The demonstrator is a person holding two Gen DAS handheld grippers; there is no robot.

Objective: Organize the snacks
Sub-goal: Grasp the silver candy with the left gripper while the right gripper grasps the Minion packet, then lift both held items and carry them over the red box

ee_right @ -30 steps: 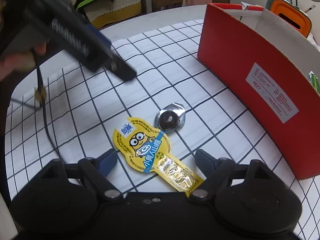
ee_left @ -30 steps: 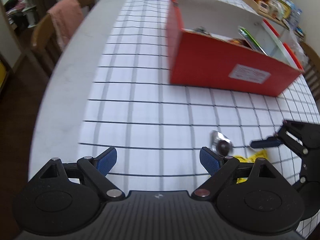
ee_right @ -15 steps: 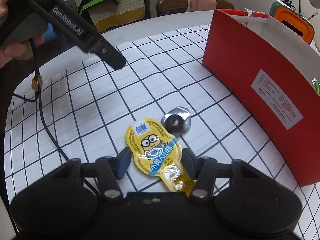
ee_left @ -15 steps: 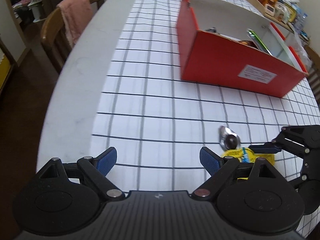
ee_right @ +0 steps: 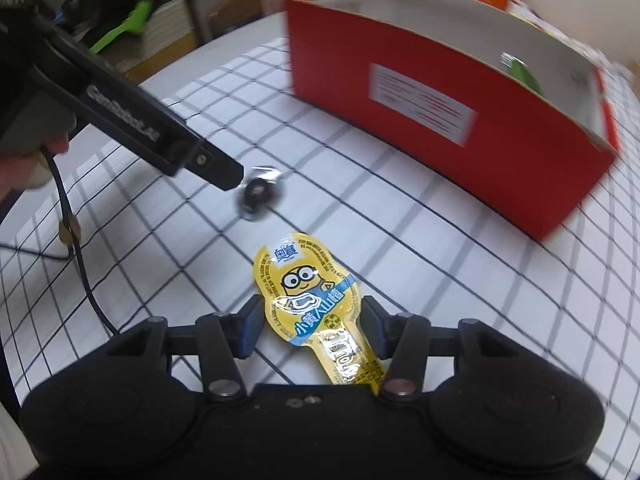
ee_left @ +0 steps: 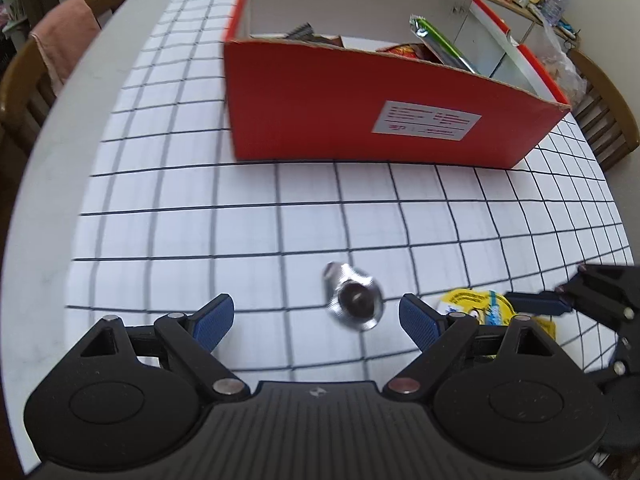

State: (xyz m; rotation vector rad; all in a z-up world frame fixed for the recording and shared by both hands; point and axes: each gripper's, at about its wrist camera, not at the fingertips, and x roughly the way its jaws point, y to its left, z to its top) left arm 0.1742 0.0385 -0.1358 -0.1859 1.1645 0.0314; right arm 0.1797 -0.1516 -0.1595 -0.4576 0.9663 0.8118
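**Yellow pouch pinched, foil candy waiting**

The yellow snack pouch (ee_right: 310, 300) sits between the pads of the right gripper (ee_right: 312, 326), whose jaws have just been closing and now pinch its sides. Just beyond it, the foil-wrapped candy (ee_left: 354, 300) lies on the checked tablecloth (ee_left: 180, 200), between the spread jaws of the left gripper (ee_left: 316, 320). The red box (ee_left: 360, 112) stands further back, snacks inside

foil snack (ee_left: 354, 300) before box (ee_left: 384, 120), pouch (ee_left: 476, 306) right of it
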